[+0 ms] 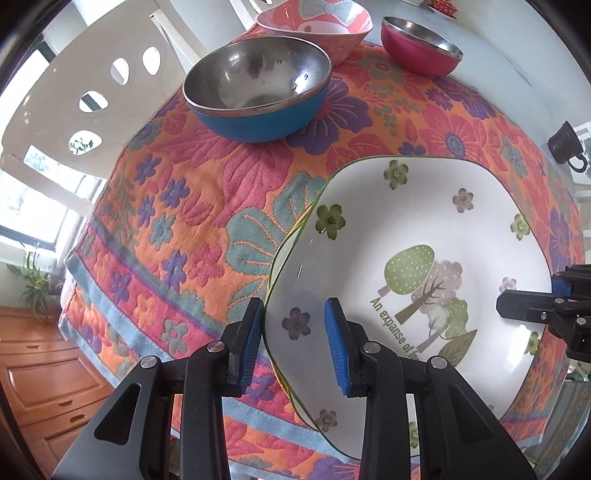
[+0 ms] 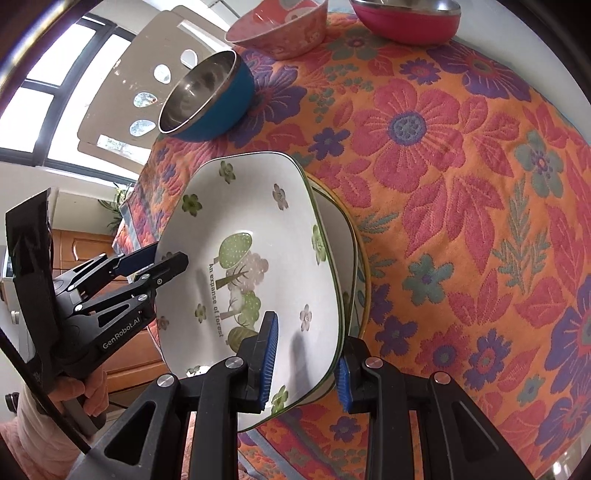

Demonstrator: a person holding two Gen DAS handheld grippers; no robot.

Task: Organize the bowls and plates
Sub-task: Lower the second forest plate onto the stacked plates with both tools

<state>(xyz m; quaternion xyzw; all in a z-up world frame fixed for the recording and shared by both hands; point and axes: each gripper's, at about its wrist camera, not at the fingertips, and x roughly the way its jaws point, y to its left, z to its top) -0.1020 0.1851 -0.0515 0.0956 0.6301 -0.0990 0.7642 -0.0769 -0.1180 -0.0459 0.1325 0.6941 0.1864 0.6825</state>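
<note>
A white plate with green trees and flowers (image 1: 424, 236) (image 2: 258, 240) rests on top of a stack of plates (image 2: 354, 251) on the floral cloth. My left gripper (image 1: 295, 343) is open, its jaws straddling the plate's left rim. My right gripper (image 2: 306, 362) is open, its jaws straddling the plate's near rim; it also shows in the left wrist view (image 1: 517, 306). The left gripper shows in the right wrist view (image 2: 162, 262). A blue steel bowl (image 1: 258, 92) (image 2: 207, 99), a pink cartoon bowl (image 1: 317, 26) (image 2: 280, 29) and a magenta steel bowl (image 1: 421, 44) (image 2: 406, 18) stand beyond.
The floral cloth (image 1: 207, 206) (image 2: 461, 184) covers the table. A white chair back with oval holes (image 1: 92, 96) stands at the far left. A wooden cabinet (image 1: 44, 376) is below the table edge. A dark mug (image 1: 565, 144) sits at the right.
</note>
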